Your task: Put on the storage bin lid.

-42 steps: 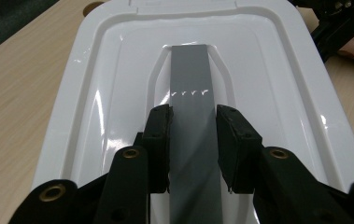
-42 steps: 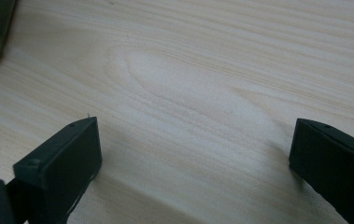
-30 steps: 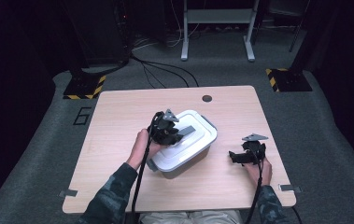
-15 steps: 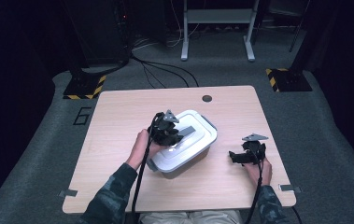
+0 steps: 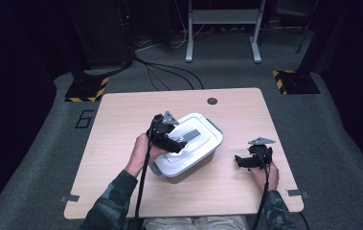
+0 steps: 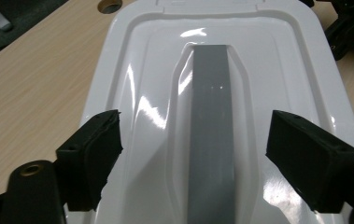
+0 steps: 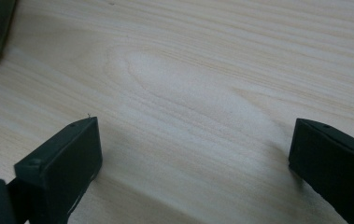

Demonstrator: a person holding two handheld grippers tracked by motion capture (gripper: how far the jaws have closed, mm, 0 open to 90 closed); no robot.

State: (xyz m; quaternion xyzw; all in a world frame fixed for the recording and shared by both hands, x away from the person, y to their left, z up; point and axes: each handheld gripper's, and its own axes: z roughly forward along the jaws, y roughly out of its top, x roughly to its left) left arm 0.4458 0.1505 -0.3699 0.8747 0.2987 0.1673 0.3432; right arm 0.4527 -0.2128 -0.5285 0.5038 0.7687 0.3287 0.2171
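Left gripper (image 6: 191, 158) jaws had just been opening from pressed together; they stood spread either side of the grey strip handle (image 6: 210, 126), pads clear of it. White glossy plastic lidded box (image 5: 188, 146) sat mid pale wooden counter (image 5: 121, 120), unmoved. Right gripper (image 7: 193, 163) rested low over bare counter right of the box, jaws spread, nothing between them.

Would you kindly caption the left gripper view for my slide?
Left gripper, jaws just opened, poised over white box lid with grey handle.
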